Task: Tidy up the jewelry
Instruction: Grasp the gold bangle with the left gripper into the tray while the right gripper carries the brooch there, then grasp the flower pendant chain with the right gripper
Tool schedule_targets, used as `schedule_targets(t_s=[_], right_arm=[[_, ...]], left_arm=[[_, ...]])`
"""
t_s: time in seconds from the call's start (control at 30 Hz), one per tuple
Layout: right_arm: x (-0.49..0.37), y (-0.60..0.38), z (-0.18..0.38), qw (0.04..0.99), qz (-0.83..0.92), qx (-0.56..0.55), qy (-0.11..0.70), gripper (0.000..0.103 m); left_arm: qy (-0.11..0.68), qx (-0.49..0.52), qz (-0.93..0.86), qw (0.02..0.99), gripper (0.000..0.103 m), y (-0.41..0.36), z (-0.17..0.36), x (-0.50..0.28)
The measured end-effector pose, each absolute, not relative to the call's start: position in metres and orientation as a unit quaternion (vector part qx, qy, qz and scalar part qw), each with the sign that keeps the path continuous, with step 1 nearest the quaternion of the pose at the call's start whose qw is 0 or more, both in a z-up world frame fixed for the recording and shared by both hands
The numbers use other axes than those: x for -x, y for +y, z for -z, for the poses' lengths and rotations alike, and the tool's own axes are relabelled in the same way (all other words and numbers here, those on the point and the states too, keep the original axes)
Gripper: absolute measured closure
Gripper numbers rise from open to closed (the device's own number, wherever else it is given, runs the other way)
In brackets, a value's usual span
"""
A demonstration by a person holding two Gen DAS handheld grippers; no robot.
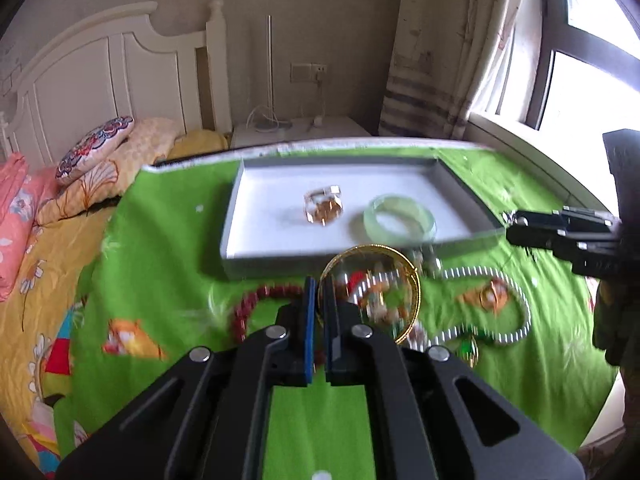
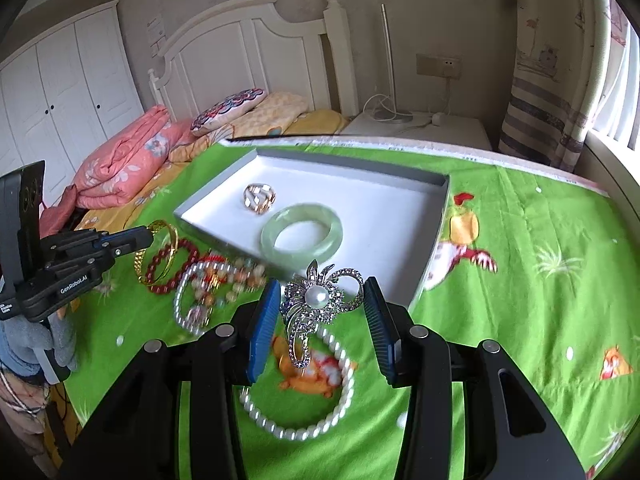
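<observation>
crowding tray (image 2: 434, 216) front: pearl necklace (image 2: 304, 432), brooch (image 2: 316, 300), red beads (image 2: 168, 264).

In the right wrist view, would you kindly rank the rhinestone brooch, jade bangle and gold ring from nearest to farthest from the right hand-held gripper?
1. Rhinestone brooch: between the right hand-held gripper fingers.
2. Jade bangle: in the tray, near edge.
3. Gold ring: deeper in the tray, leftward.

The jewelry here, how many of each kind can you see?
Bangles: 2, the green jade bangle in the tray and the gold bangle held by the left gripper
Rings: 1, the gold ring
Brooches: 1, the sparkly pearl brooch
Bead strands: 3, red beads, white pearls, mixed colours
Total: 7
</observation>
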State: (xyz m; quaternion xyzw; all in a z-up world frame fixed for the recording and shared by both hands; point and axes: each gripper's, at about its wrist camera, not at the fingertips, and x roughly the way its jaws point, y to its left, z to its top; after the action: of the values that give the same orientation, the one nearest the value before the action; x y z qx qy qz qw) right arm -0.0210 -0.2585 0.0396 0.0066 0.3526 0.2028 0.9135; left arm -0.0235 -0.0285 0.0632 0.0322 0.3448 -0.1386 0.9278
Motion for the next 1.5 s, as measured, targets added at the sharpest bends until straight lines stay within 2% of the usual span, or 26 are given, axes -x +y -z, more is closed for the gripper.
schedule_targets(t_s=[0.2,0.33,0.43,0.47,0.5,0.57,0.6,0.63,0.77,0.8,0.9,0.93,1.0,1.23,1.4,1.5], right_arm=[[-0.027,-0.257,-0.041,0.919,-0.176,-0.006,0.352,0.061],[-0.063,-0.259,-0.036,0.919,-0.144,-0.008,0.366,0.061],[-0.083,-0.261,-0.031,0.918,-0.133,-0.013,0.373,0.060],[-0.087,-0.261,-0.029,0.918,-0.133,-0.015,0.374,0.059],[-0.091,-0.261,-0.027,0.917,-0.132,-0.019,0.377,0.055],[-0.092,-0.264,-0.025,0.914,-0.132,-0.032,0.382,0.047],[-0.089,-0.267,-0.025,0.914,-0.139,-0.044,0.379,0.044],[-0.085,-0.269,-0.026,0.914,-0.144,-0.049,0.375,0.044],[-0.059,-0.275,-0.024,0.915,-0.157,-0.045,0.368,0.044],[-0.050,-0.276,-0.024,0.915,-0.160,-0.045,0.367,0.044],[-0.024,-0.279,-0.023,0.915,-0.168,-0.045,0.364,0.044],[-0.014,-0.279,-0.023,0.915,-0.174,-0.047,0.362,0.044],[0.003,-0.277,-0.023,0.915,-0.183,-0.047,0.357,0.044],[0.044,-0.235,-0.017,0.909,-0.222,-0.002,0.353,0.044],[0.049,-0.193,-0.014,0.900,-0.247,0.036,0.358,0.056],[0.050,-0.172,-0.010,0.895,-0.255,0.047,0.362,0.060]], left_arm=[[0.358,0.026,0.100,0.928,0.100,-0.024,-0.070,-0.043],[0.376,0.083,0.066,0.921,0.100,-0.013,-0.060,-0.087],[0.392,0.089,0.045,0.915,0.099,-0.016,-0.048,-0.111],[0.395,0.088,0.041,0.914,0.099,-0.017,-0.045,-0.115],[0.400,0.090,0.038,0.911,0.098,-0.018,-0.041,-0.118],[0.410,0.101,0.033,0.906,0.073,-0.016,-0.035,-0.122],[0.408,0.112,0.037,0.905,0.053,-0.014,-0.033,-0.118],[0.402,0.124,0.052,0.906,0.045,-0.012,-0.032,-0.114],[0.394,0.101,0.065,0.911,0.042,-0.011,-0.035,-0.090],[0.389,0.091,0.058,0.915,0.029,-0.011,-0.037,-0.080],[0.370,0.084,0.075,0.922,0.026,-0.006,-0.043,-0.048],[0.363,0.080,0.067,0.926,0.020,-0.005,-0.045,-0.036],[0.354,0.081,0.055,0.930,0.015,0.002,-0.047,-0.016],[0.369,0.121,0.030,0.921,0.014,0.035,-0.026,0.038],[0.355,0.196,0.029,0.914,0.009,0.066,-0.018,0.055],[0.363,0.215,0.031,0.906,0.009,0.071,-0.014,0.055]])
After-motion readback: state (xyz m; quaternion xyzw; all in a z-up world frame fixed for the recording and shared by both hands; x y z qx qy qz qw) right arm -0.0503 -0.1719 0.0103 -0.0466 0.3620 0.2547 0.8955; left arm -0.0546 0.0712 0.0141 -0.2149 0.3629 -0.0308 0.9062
